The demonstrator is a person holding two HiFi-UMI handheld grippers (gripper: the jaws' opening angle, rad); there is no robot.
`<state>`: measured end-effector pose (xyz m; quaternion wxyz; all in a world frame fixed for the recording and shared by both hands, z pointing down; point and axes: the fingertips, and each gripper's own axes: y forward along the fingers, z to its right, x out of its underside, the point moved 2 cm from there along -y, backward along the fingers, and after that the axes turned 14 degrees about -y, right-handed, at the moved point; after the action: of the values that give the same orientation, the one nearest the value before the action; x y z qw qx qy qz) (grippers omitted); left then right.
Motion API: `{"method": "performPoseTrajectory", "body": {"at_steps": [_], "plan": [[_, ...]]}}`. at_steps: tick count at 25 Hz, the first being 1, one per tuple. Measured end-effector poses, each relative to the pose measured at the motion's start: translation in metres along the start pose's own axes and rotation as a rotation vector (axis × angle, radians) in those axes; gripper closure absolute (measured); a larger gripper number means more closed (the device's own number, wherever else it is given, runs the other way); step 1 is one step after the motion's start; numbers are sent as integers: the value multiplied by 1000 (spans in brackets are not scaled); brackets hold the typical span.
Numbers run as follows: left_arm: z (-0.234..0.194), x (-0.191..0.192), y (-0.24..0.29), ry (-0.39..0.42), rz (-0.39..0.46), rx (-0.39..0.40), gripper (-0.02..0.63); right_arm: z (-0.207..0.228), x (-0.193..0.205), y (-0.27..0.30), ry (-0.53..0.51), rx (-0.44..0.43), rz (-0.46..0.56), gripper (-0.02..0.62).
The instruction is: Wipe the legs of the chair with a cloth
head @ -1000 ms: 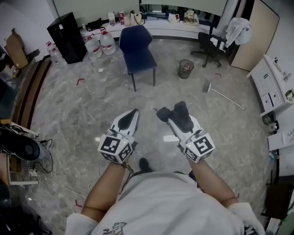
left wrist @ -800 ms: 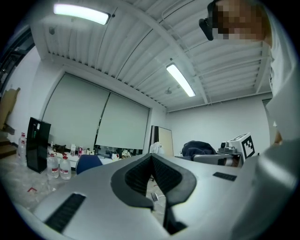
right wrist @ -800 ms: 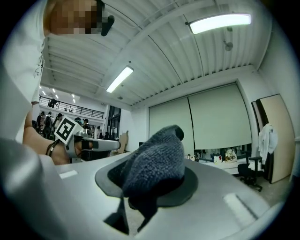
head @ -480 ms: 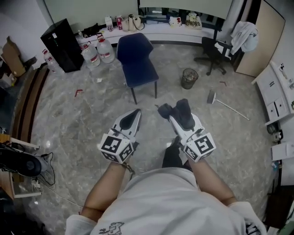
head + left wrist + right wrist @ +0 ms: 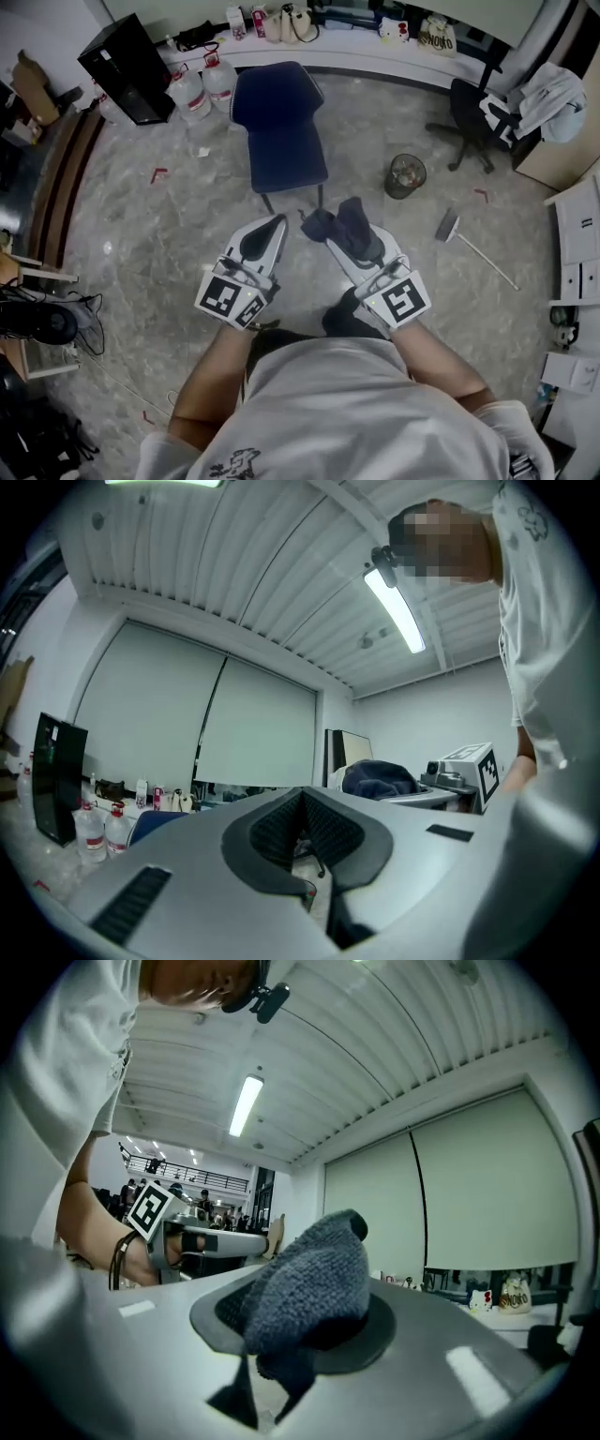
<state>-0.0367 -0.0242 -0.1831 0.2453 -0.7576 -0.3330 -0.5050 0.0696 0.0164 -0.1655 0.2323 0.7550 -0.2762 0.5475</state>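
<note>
Person point(image 5: 319, 403) now nearer blue chair point(image 5: 281, 122); right gripper point(image 5: 328, 234) clamps dark grey cloth point(image 5: 356, 221); left gripper point(image 5: 276, 225) just left, jaws closed, empty.

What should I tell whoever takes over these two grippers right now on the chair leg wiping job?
Left gripper: jaws together, holding nothing.
Right gripper: shut on the dark grey cloth, which bunches out past the jaws.
Blue chair: stands on the floor just ahead of both grippers; neither touches it.
Done: the cloth is in hand. Whether any leg has been wiped cannot be told.
Left: bring the cloth down to the chair legs and wipe each one; the head view shows only the two front legs.
</note>
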Motion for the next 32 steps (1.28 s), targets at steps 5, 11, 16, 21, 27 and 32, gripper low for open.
{"method": "performPoseTrajectory", "body": {"at_steps": [5, 11, 16, 21, 27, 32], "plan": [[-47, 7, 84, 7, 0, -21, 601, 75, 57, 42, -34, -57, -57, 476], [-135, 38, 156, 4, -7, -50, 601, 132, 125, 103, -41, -69, -88, 476], [-216, 87, 217, 29, -44, -24, 601, 177, 200, 160, 10, -24, -149, 476], [-283, 174, 265, -60, -22, 9, 601, 200, 315, 193, 3, -17, -154, 476], [-364, 327, 291, -1, -50, 51, 601, 171, 505, 213, 8, -15, -146, 474], [-425, 438, 306, 28, -51, 105, 601, 127, 674, 232, -5, -65, -175, 474]]}}
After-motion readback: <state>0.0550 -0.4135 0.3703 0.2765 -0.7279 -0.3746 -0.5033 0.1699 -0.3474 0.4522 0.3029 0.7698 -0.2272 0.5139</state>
